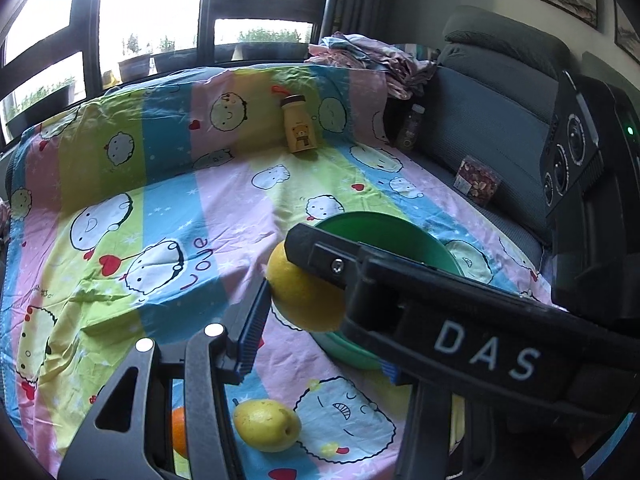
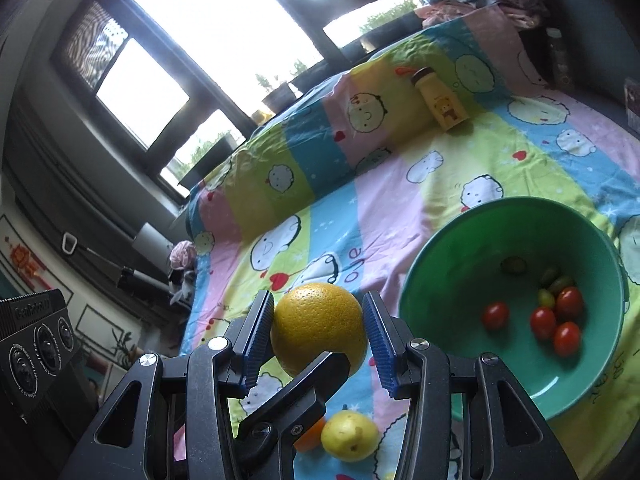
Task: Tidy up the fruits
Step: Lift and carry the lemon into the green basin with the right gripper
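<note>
Gripping round orange (image 2: pixel 319 328), right tongs (image 2: pixel 319 330).

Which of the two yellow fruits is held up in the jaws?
The large round citrus, between the blue-padded jaws of the right gripper, above the sheet. The smaller yellow pear lies on the sheet, untouched.

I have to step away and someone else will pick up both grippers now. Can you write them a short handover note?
Right gripper: shut on the large yellow citrus, held in the air left of the green bowl.
Left gripper: its fingers also flank that citrus; actual grip unclear.
Done: cherry tomatoes are in the bowl.
Left: citrus into the bowl, then the pear and the orange on the sheet.
</note>
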